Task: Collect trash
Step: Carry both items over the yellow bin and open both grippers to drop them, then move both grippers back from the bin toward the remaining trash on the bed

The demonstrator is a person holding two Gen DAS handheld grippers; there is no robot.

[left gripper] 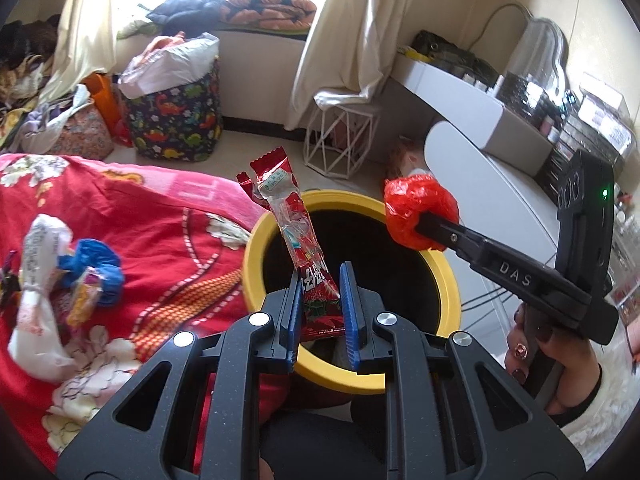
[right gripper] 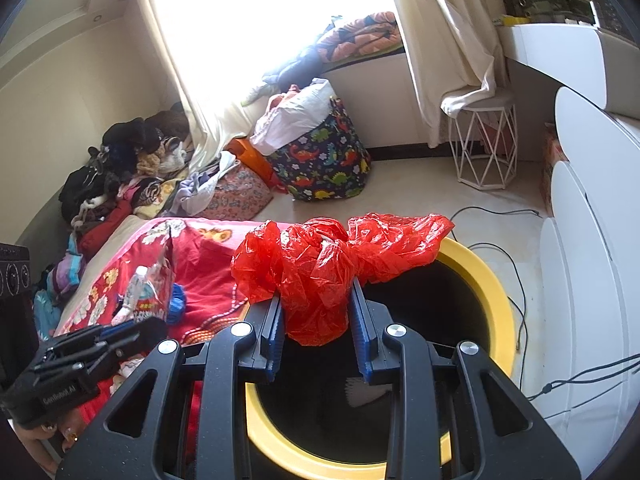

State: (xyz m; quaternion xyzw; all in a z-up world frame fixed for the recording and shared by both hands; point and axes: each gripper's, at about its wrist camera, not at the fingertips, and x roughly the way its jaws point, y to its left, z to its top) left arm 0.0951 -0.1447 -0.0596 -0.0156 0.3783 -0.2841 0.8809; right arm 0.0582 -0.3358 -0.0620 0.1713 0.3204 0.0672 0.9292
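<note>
My left gripper [left gripper: 320, 276] is shut on a red and clear snack wrapper [left gripper: 298, 232] and holds it upright over the near rim of a yellow-rimmed black bin [left gripper: 450, 276]. My right gripper [right gripper: 316, 296] is shut on a crumpled red plastic bag [right gripper: 328, 264] above the same bin [right gripper: 492, 280]; the bag also shows in the left wrist view [left gripper: 418, 210], over the bin's far right rim. The left gripper with its wrapper appears at the lower left of the right wrist view [right gripper: 136, 320].
A red flowered blanket [left gripper: 152, 216] on the bed left of the bin carries a white wrapper [left gripper: 38, 280], a blue crumpled piece [left gripper: 96, 270] and a small colourful wrapper [left gripper: 86, 300]. A dinosaur-print hamper [left gripper: 176, 120], a white wire stool [left gripper: 340, 140] and a white dresser [left gripper: 500, 176] stand beyond.
</note>
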